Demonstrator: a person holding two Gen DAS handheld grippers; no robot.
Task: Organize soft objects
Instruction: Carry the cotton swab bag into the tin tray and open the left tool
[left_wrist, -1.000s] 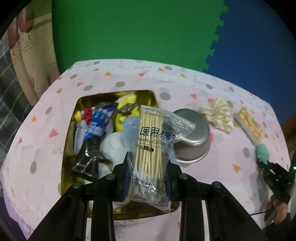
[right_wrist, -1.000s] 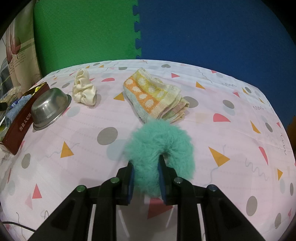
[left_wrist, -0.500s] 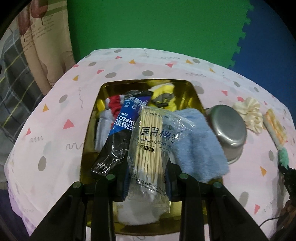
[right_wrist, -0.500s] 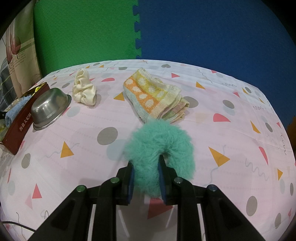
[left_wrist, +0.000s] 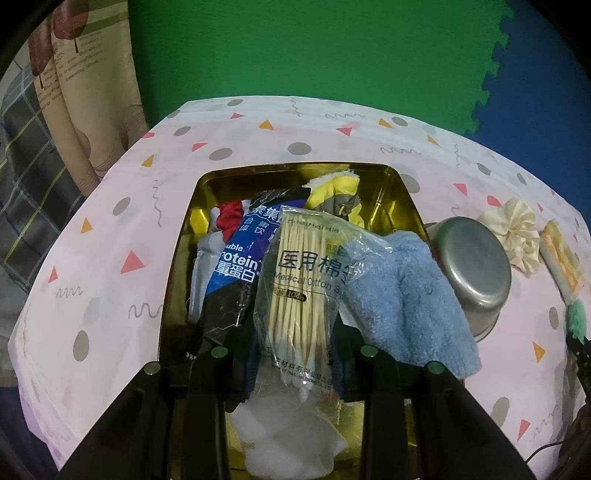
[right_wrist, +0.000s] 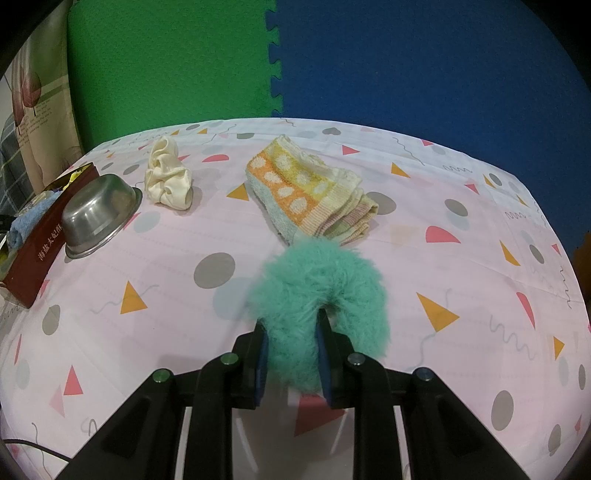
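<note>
Gripping the bag of cotton swabs, my left gripper hangs over the gold tin, and its jaws have just been opening a little with the bag between them. I judge that this is the release step: the bag should drop into the tin. The next move calls for opening the jaws wider and lifting away without dragging the plastic out again.

My right gripper is closed on the green fluffy scrunchie, which it holds low over the pink tablecloth. I think it goes to the tin afterwards.

Inside the tin I see a blue protein packet, a yellow soft item, something red and white and a white soft thing. A blue fluffy cloth hangs over the right rim. Just beside the tin stands a steel bowl, upside down. The cream scrunchie and the folded dotted towel lie on the tablecloth, not yet put away.
</note>
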